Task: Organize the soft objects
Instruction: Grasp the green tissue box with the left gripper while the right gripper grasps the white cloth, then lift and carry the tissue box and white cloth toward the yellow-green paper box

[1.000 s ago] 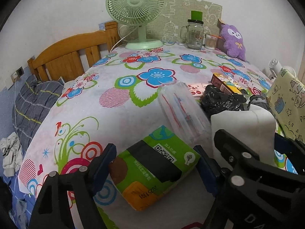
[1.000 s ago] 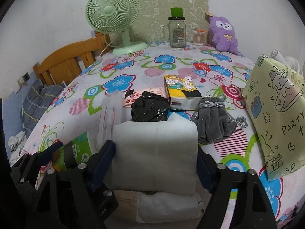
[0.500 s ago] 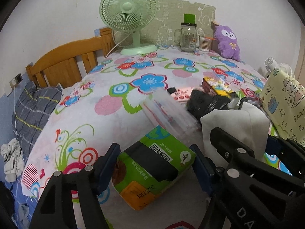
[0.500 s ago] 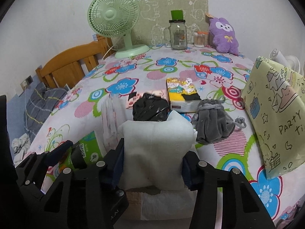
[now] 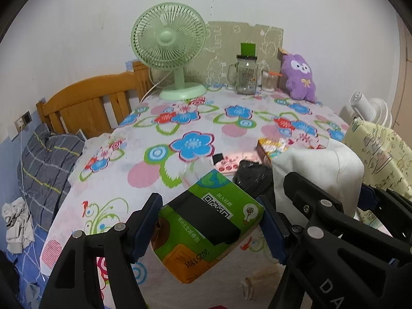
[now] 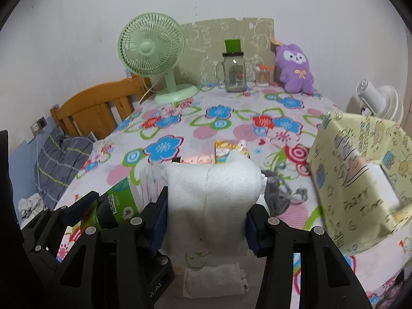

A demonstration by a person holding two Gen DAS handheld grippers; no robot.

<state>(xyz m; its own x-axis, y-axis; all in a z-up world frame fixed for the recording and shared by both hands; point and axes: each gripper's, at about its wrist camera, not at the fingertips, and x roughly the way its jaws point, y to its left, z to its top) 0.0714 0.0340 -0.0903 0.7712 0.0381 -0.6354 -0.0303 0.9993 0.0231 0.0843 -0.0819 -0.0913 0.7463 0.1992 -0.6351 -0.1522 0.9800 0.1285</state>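
Your left tool [image 5: 209, 228] grips a green pack [image 5: 206, 229] between its blue pads [image 5: 146, 229], raised off the floral worktop [image 5: 164, 159]. Just to its right, the other tool [image 5: 334, 200] pinches white foam [image 5: 322, 170]. A fan [image 5: 168, 51] stands far ahead.

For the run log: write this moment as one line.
left gripper: shut on green pack | right gripper: shut on white foam | both lifted

A green tissue pack [image 5: 209, 221] with a black band and QR code hangs tilted above the floral table [image 5: 167, 170]. Beside it, a soft white foam pad [image 6: 211, 198] stands upright, pinched in at its sides.
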